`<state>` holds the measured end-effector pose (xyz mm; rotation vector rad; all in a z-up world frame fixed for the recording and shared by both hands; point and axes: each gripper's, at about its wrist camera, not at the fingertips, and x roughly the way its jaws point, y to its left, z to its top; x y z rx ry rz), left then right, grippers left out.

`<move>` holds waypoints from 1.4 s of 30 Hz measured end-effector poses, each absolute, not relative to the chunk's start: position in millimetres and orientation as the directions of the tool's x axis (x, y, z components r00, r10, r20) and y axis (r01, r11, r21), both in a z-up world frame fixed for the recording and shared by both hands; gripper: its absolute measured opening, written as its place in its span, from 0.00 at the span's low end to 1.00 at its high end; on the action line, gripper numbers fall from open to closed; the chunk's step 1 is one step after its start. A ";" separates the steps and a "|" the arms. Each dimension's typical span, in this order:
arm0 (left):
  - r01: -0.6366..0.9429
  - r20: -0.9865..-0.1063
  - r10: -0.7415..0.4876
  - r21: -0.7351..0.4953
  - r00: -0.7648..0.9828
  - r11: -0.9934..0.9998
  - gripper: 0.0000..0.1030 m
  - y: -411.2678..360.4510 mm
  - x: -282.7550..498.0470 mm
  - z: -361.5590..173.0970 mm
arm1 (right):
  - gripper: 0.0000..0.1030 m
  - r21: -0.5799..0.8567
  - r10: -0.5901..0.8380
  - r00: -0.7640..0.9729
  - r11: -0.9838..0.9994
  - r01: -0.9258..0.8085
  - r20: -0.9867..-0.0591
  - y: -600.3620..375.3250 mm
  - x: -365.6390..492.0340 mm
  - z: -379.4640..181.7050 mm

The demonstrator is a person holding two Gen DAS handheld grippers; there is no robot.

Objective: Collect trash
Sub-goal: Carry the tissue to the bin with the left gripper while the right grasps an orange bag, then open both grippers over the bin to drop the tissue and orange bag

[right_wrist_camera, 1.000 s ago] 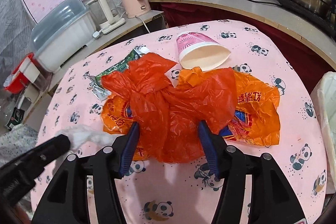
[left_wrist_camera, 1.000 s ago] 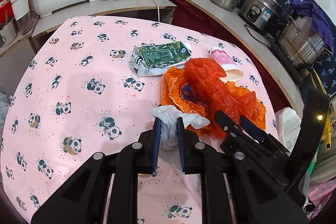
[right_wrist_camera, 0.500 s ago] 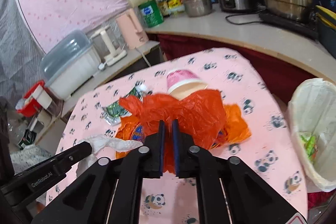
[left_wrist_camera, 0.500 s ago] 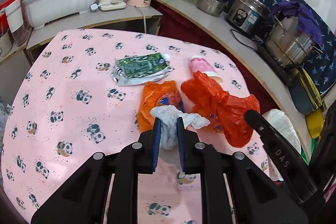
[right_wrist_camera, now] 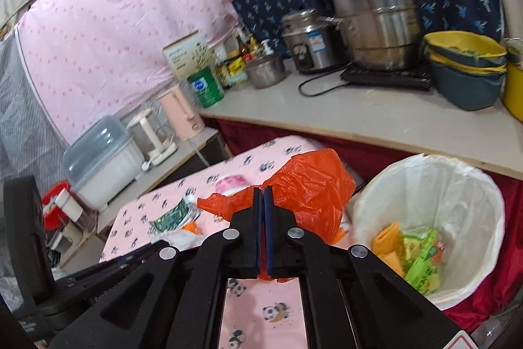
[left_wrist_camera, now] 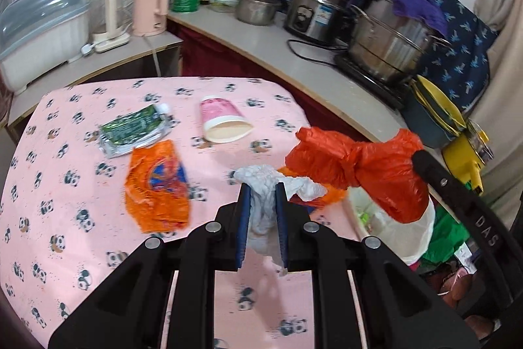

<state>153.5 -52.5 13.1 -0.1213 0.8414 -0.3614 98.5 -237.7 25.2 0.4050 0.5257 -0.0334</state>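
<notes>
Gripping: left jaws clamped on white tissue (left_wrist_camera: 265, 201), right jaws on red bag (right_wrist_camera: 307, 195).

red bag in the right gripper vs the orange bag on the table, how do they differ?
The red plastic bag is lifted clear of the table, pinched in the right gripper; the orange bag lies loose on the panda tablecloth. The red bag is bunched and hanging; the orange bag is spread fairly flat. The red bag looks plain; the orange bag carries a printed logo. Both are crumpled thin plastic.
</notes>
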 end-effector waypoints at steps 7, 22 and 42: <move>0.372 -0.700 -0.411 -0.219 0.584 0.902 0.15 -114.4 144.5 20.9 | 0.02 0.360 -0.059 0.885 0.899 0.248 -0.461 -296.4 63.0 35.7; 0.579 -0.742 -0.501 -0.189 0.445 0.793 0.15 -255.1 129.3 -7.9 | 0.02 0.338 -0.266 0.818 0.813 0.475 -0.510 -401.4 4.6 4.3; 0.547 -0.757 -0.445 -0.140 0.478 0.825 0.57 -266.2 147.2 -34.6 | 0.02 0.372 -0.207 0.805 0.804 0.464 -0.556 -415.2 28.5 -30.4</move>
